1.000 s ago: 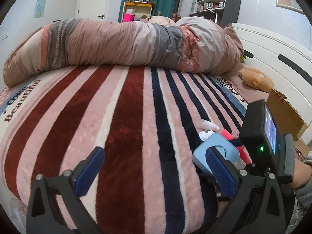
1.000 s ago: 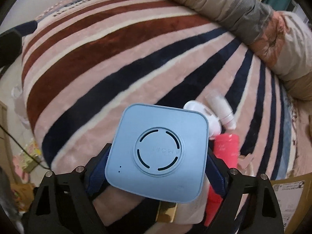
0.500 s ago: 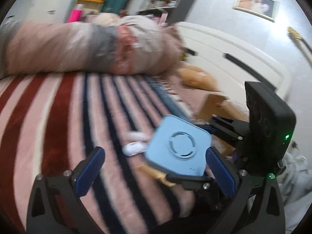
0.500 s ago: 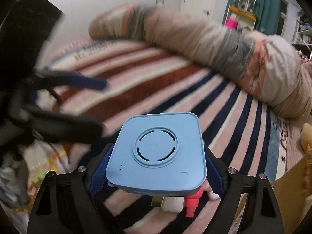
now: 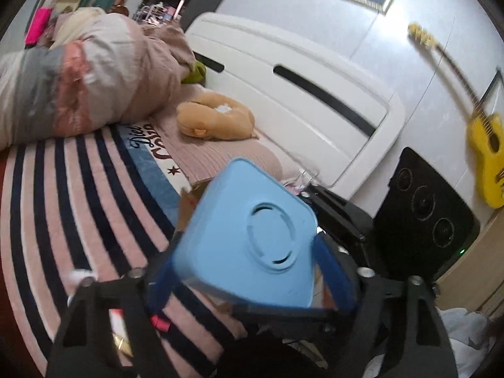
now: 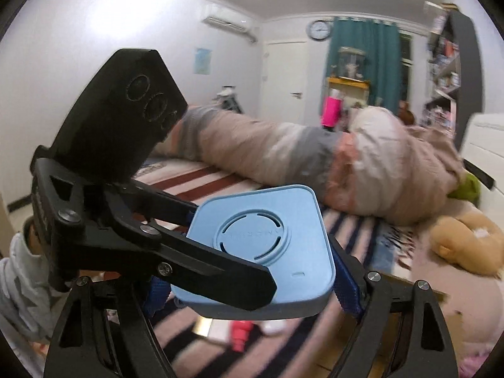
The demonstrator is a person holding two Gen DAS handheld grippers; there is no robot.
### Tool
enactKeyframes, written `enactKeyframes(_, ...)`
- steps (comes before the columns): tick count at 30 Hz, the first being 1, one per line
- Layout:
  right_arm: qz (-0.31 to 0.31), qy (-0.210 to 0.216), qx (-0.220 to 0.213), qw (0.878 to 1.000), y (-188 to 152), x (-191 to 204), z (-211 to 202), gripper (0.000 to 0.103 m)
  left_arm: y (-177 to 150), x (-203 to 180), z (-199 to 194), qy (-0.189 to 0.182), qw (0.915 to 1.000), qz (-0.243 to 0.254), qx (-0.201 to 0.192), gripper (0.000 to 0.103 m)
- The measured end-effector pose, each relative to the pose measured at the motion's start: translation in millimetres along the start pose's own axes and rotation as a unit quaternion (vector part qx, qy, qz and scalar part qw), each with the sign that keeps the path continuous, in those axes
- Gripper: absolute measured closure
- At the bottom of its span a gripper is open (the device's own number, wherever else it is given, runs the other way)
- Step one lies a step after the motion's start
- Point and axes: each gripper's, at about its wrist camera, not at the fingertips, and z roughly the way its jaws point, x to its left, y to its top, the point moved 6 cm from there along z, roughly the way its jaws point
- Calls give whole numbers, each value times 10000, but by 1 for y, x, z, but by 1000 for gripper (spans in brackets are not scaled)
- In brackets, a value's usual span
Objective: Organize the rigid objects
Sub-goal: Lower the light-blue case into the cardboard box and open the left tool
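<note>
Light-blue square plastic box with rounded corners and a vented ring moulded on its face (image 5: 252, 239) is in the air above the near edge of the pink, navy and maroon striped plush blanket (image 5: 78, 195), face tilted up toward both cameras. Right gripper (image 6: 250, 286): blue pads sit against the box's left and right edges, clamped on it. Left gripper (image 5: 245, 278) comes in from the left in the right wrist view and its jaws straddle the same box. One black finger runs behind the far-left corner and the other crosses the front lower edge. In the left wrist view its blue pads (image 5: 330, 277) sit right at the box's sides. Can't tell whether they press or only flank it, so the left grip state is unknown. A black slab with three round lenses (image 6: 126, 119) is mounted on top of the left tool. Below the box, on the blanket, are a small red bottle-like item (image 6: 241, 335) and a white piece (image 6: 274, 326), both blurred. Further back on the bed is a rolled pink, grey and cream duvet (image 5: 78, 88). A tan plush toy (image 5: 217, 119) lies near the white headboard (image 5: 299, 88), and a yellow guitar (image 5: 486, 157) hangs on the wall.
</note>
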Motion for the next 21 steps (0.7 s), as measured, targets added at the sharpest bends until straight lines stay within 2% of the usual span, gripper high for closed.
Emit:
enactKeyframes(1, 105, -69, 55, 9999, -4, -12, -5, 22, 5, -3, 13, 60, 9999, 47, 97, 38)
enactKeyframes(4, 527, -112, 224, 9983, -20, -47, -16, 22, 9, -18, 52, 129, 9986, 161, 477, 38)
enactKeyframes(7, 738, -180, 597, 9953, -37, -75, -18, 23, 8, -31, 82, 302, 9960, 377, 749, 41)
enactKeyframes(9, 836, -185, 955, 9917, -48, -87, -13, 26, 7, -34, 97, 385, 9940, 441, 928, 59)
enactKeyframes(10, 870, -116, 1102, 9900, -53, -91, -11, 26, 4, -33, 103, 281, 9935, 415, 1023, 67)
enactKeyframes(11, 897, -44, 1185, 9889, -58, -95, -9, 26, 2, -34, 109, 200, 9926, 404, 1127, 68)
enactKeyframes(14, 958, -39, 1336, 9864, -65, -99, -6, 26, -5, -34, 124, 375, 9886, 573, 1340, 68)
enactKeyframes(19, 1098, -123, 1575, 9813, -77, -104, -4, 26, -5, -31, 130, 442, 9885, 548, 1341, 68)
enactKeyframes(21, 1124, -102, 1635, 9801, -80, -104, -5, 24, -3, -30, 129, 549, 9881, 599, 1306, 64)
